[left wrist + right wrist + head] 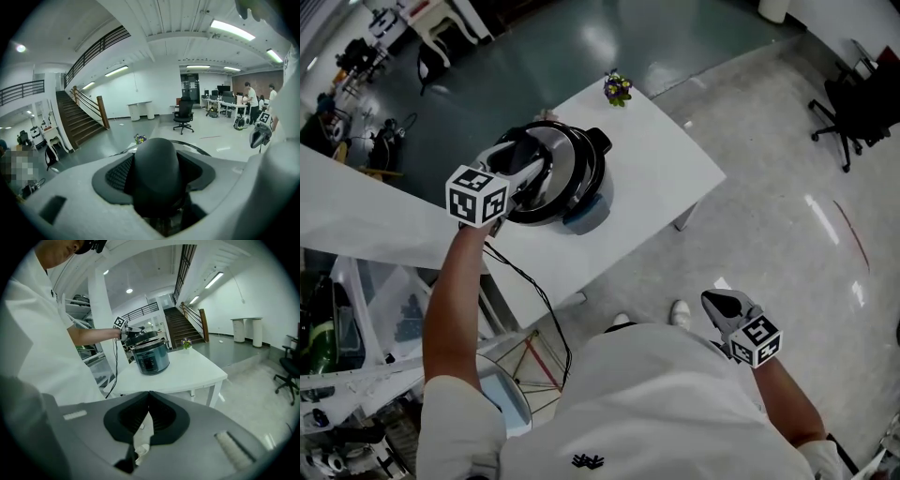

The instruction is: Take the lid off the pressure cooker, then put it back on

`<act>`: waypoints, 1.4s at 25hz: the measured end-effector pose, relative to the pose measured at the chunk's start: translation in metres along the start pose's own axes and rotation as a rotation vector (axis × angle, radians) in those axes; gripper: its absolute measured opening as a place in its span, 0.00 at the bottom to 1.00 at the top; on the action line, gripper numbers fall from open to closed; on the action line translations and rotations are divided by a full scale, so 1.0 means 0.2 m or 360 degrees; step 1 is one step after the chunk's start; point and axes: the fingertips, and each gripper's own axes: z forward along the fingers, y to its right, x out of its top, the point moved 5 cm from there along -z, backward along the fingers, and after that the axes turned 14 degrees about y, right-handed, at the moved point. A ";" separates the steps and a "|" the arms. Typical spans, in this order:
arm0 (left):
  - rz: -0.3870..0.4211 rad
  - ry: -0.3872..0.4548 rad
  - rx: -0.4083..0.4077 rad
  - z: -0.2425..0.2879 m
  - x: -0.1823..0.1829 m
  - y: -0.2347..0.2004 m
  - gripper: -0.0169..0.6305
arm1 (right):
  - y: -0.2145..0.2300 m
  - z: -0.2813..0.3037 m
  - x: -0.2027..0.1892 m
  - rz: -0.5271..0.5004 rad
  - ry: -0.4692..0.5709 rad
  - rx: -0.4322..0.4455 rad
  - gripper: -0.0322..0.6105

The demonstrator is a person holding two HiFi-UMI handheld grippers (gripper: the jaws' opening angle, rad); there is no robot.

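A blue-grey pressure cooker stands on the white table. Its dark, steel-rimmed lid sits over the pot's mouth, shifted a little to the left, and I cannot tell whether it rests on the rim. My left gripper reaches in from the left and is shut on the lid's black handle, which fills the gap between the jaws. My right gripper hangs low at my right side, away from the table, with its jaws together and nothing in them.
A small pot of flowers stands at the table's far corner. The cooker's black cable drops off the near edge to the floor. An office chair stands far right, and shelves with clutter are on my left.
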 end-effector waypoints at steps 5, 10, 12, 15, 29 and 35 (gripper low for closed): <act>0.0012 -0.0016 -0.0038 0.10 -0.03 -0.01 0.47 | -0.01 -0.04 -0.01 0.0018 0.0015 -0.0077 0.07; 0.0019 -0.0030 -0.0071 0.16 -0.06 -0.02 0.47 | -0.04 -0.06 -0.03 0.0034 0.0019 -0.0130 0.07; 0.0023 -0.0036 -0.0086 0.18 -0.07 -0.02 0.47 | -0.05 -0.06 -0.04 0.0038 0.0020 -0.0141 0.07; 0.0027 -0.0044 -0.0106 0.20 -0.08 -0.01 0.47 | -0.06 -0.06 -0.04 0.0044 0.0025 -0.0159 0.07; 0.0062 -0.0035 -0.0157 0.23 -0.13 0.01 0.47 | -0.10 -0.07 -0.07 0.0069 0.0002 -0.0168 0.07; 0.0084 -0.0021 -0.0169 0.23 -0.13 0.01 0.47 | -0.11 -0.05 -0.05 0.0054 -0.0005 -0.0141 0.07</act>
